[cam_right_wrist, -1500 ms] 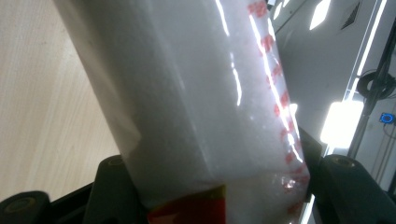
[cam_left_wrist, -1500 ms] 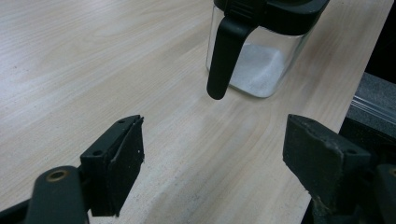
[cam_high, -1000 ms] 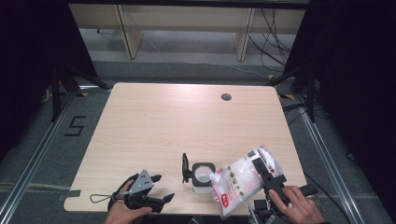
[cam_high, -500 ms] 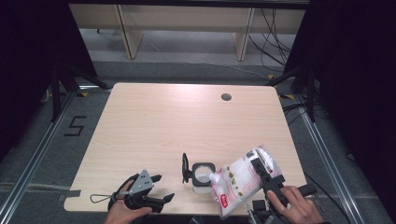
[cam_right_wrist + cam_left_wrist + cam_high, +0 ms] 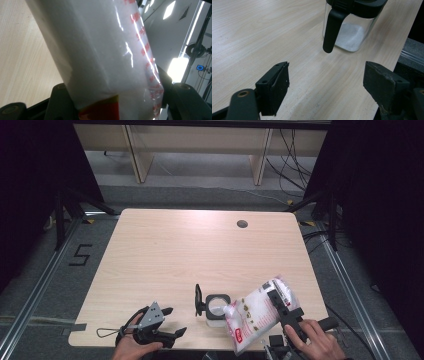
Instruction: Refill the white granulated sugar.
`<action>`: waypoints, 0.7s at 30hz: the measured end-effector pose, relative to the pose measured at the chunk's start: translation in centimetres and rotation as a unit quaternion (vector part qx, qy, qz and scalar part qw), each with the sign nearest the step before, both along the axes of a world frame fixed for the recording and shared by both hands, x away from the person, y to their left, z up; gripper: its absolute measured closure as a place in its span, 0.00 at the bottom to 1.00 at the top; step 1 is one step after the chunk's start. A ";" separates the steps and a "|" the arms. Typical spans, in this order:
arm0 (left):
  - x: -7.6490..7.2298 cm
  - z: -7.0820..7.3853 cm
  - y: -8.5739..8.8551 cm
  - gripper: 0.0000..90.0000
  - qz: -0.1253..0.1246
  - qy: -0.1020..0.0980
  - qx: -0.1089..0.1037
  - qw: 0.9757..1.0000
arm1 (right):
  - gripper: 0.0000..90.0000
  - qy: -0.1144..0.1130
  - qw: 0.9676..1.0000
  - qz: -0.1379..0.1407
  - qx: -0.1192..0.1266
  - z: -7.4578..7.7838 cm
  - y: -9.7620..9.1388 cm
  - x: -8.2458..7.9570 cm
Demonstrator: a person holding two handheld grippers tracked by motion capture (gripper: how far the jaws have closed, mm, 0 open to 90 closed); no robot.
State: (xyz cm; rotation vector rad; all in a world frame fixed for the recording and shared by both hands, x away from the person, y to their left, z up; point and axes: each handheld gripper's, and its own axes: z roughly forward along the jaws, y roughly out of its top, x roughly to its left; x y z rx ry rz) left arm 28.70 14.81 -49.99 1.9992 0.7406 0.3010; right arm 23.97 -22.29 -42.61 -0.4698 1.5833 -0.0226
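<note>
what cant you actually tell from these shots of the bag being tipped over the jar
- Whether anything is pouring: in the high view the bag corner covers part of the jar mouth, and any stream is too small to see.
- The bag's print: too small in the high view, blurred and cut off in the right gripper view.
- The jar's top: cut off by the upper edge in the left gripper view.
- The right tongs pads: hidden behind the bag in the right gripper view.

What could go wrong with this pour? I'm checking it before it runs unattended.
1. The bag is tilted with one corner over the jar; the mouth looks small, so grains could land on the table.
2. The left gripper is open and apart from the jar, so nothing steadies it; a nudge from the bag might tip it.
3. The right gripper clamps soft plastic, which may slip.
</note>
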 end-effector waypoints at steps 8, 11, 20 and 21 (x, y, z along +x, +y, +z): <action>0.1 0.1 0.2 0.23 -0.005 -0.003 0.010 1.000 | 0.50 -0.001 1.000 0.010 -0.003 0.4 0.1 0.0; 0.0 0.0 0.1 0.23 0.001 0.000 0.009 1.000 | 0.50 0.004 1.000 0.006 -0.001 0.2 0.2 0.1; 0.1 0.1 0.2 0.23 -0.003 -0.004 0.021 1.000 | 0.50 0.013 1.000 0.001 0.014 0.0 0.1 0.3; 0.0 0.1 0.1 0.23 -0.002 0.000 0.011 1.000 | 0.50 0.009 1.000 0.006 0.005 0.2 0.2 0.2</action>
